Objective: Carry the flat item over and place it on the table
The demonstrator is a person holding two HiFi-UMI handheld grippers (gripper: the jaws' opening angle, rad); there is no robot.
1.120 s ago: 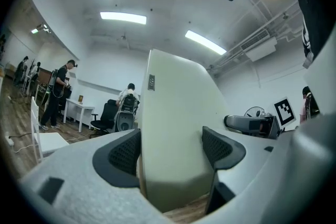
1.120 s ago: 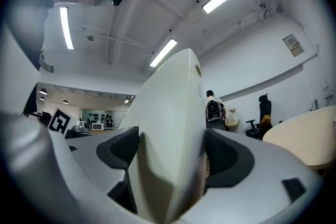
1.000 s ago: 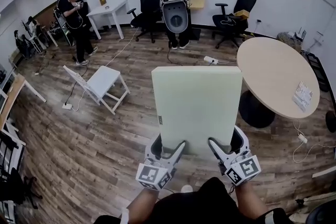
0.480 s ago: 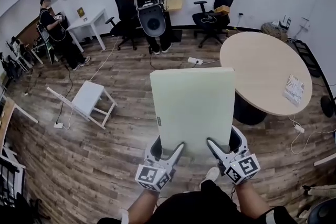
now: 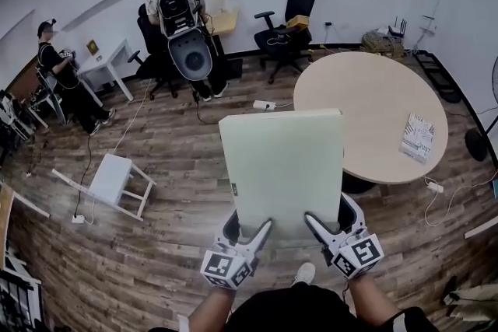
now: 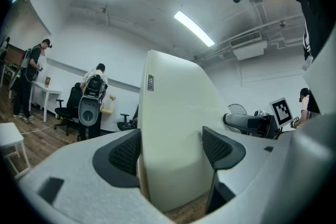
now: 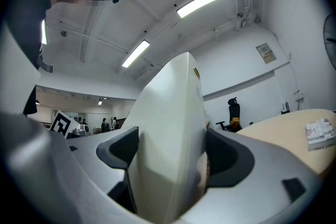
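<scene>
1. One flat item: a pale cream-green panel (image 5: pixel 282 167). It is held in the air over the wooden floor (image 5: pixel 179 245) by its near edge, and the rest of it reaches away from the person.
2. Two grippers carry it. The left gripper (image 5: pixel 247 228) has its jaws clamped on the near edge towards the left corner. The left gripper view shows the panel standing up between the two dark pads.
3. The right gripper (image 5: pixel 333 218) is likewise closed on the same edge near the right corner, with a pad pressed to each face of the panel.
4. One round table (image 5: pixel 366 101) with a light wood top stands just to the right of the panel. In the head view the panel's far right corner overlaps the table's near-left rim, and whether they touch cannot be told.
5. One printed booklet (image 5: pixel 419 138) lies on the table's right side.
6. One small white table (image 5: pixel 113 181) sits tilted on the floor to the left.
7. One power strip (image 5: pixel 263 104) lies beyond the panel.
8. Two other people stand at the far wall: one with a backpack (image 5: pixel 175 12), one at the left (image 5: pixel 56 74).
9. Two black office chairs are there, one beside the backpack wearer (image 5: pixel 149 50) and one further right (image 5: pixel 289 19).
</scene>
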